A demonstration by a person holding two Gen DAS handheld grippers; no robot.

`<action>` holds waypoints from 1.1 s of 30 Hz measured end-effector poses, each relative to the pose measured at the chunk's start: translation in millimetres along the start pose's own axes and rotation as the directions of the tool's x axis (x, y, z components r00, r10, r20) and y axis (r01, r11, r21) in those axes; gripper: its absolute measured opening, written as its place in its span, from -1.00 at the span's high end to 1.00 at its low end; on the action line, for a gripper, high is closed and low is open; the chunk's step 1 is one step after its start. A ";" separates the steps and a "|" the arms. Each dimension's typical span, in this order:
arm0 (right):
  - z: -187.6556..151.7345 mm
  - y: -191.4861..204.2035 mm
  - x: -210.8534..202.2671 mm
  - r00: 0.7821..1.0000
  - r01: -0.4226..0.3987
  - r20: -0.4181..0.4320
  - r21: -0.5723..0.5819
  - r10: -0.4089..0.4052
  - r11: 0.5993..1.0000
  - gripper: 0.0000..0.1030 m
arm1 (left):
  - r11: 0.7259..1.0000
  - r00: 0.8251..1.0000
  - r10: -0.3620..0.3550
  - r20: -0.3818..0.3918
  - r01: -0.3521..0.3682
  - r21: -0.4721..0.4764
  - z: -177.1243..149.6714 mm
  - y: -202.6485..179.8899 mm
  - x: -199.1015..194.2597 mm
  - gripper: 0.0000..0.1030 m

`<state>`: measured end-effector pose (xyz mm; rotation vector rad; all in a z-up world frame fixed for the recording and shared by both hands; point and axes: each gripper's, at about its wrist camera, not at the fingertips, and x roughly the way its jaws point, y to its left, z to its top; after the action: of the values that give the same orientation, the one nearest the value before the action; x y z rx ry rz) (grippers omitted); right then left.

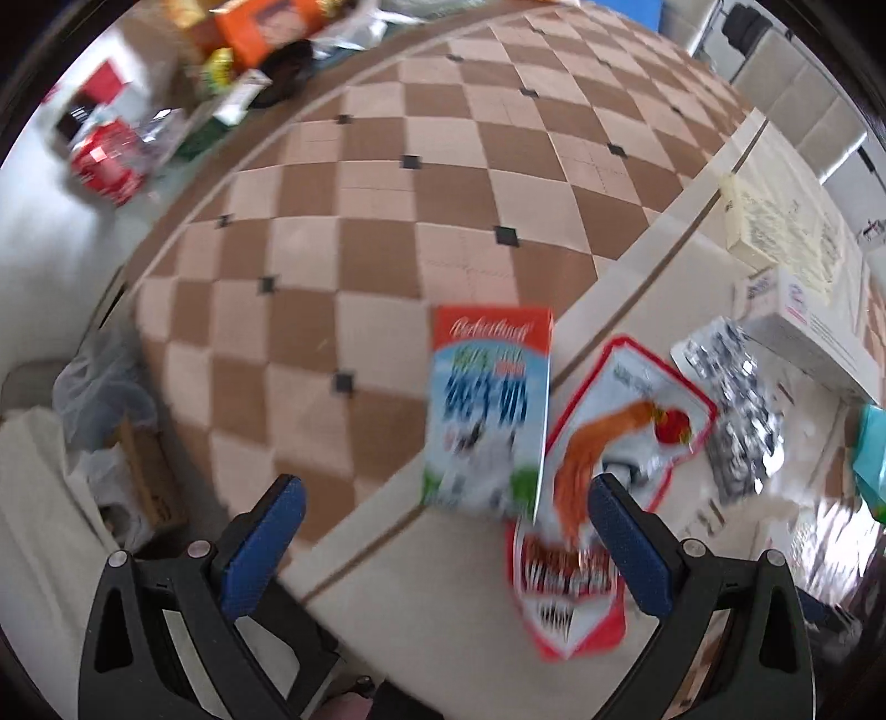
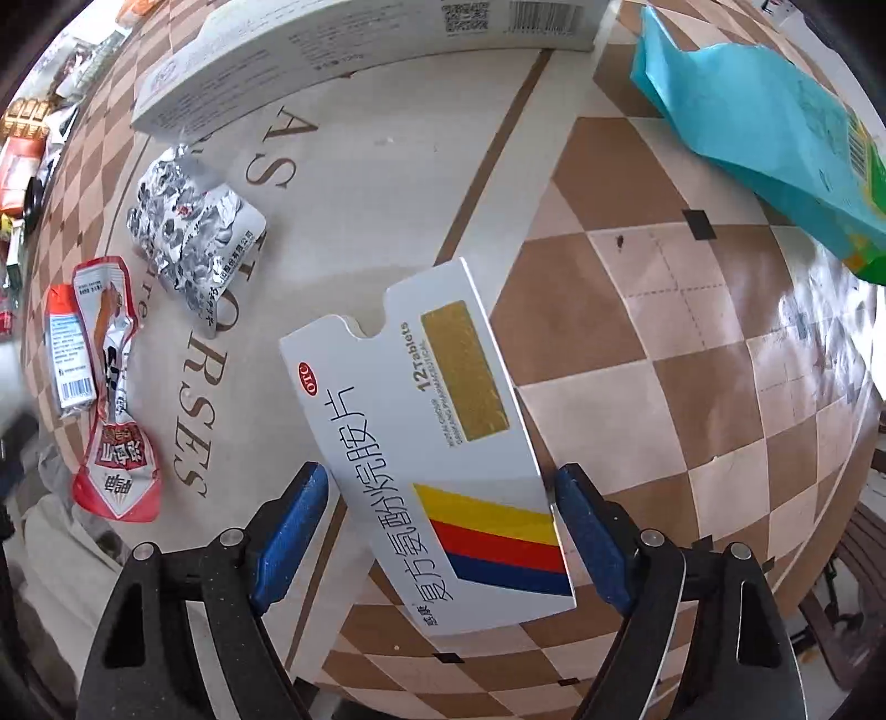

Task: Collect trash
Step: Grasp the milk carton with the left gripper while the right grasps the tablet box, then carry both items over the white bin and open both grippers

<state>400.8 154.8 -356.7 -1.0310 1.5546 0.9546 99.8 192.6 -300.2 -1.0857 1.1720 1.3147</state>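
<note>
A small milk carton [image 1: 487, 410] lies on the checkered table, just ahead of my open left gripper [image 1: 446, 498], between its blue pads. A red-edged snack wrapper [image 1: 603, 471] lies beside the carton, partly under the right pad. Crumpled foil [image 1: 725, 410] lies further right. In the right wrist view a flat white medicine box [image 2: 437, 459] lies between the pads of my open right gripper [image 2: 440, 498], near the right pad. The carton [image 2: 69, 349], wrapper [image 2: 113, 387] and foil [image 2: 188, 238] also show at the left there.
A long white box [image 2: 354, 50] and a teal bag [image 2: 758, 133] lie at the table's far side. A cream leaflet [image 1: 775, 221] lies on another white box [image 1: 808, 338]. More packaging [image 1: 232, 50] is piled at the far end. Plastic bags and a cardboard box [image 1: 144, 482] sit below the table's edge.
</note>
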 end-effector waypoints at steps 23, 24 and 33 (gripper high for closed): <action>-91.4 22.8 -18.9 0.982 0.068 0.178 -0.065 -0.055 0.996 -0.48 | 0.992 0.990 0.029 0.135 -0.045 0.119 -55.8 -15.2 -44.4 0.08; -98.2 22.7 -20.5 0.981 0.063 0.188 -0.059 -0.051 0.996 -0.48 | 0.991 0.989 0.024 0.145 -0.042 0.125 -60.9 -15.7 -51.7 0.09; -172.4 26.8 -61.8 0.960 -0.013 0.280 0.010 0.010 1.000 -0.48 | 0.984 0.971 -0.091 0.222 0.053 0.171 -107.3 37.2 -94.7 0.09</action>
<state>331.3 12.1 -261.4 -0.8384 1.3301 1.0493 68.9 74.7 -216.5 -0.8260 1.0387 1.2276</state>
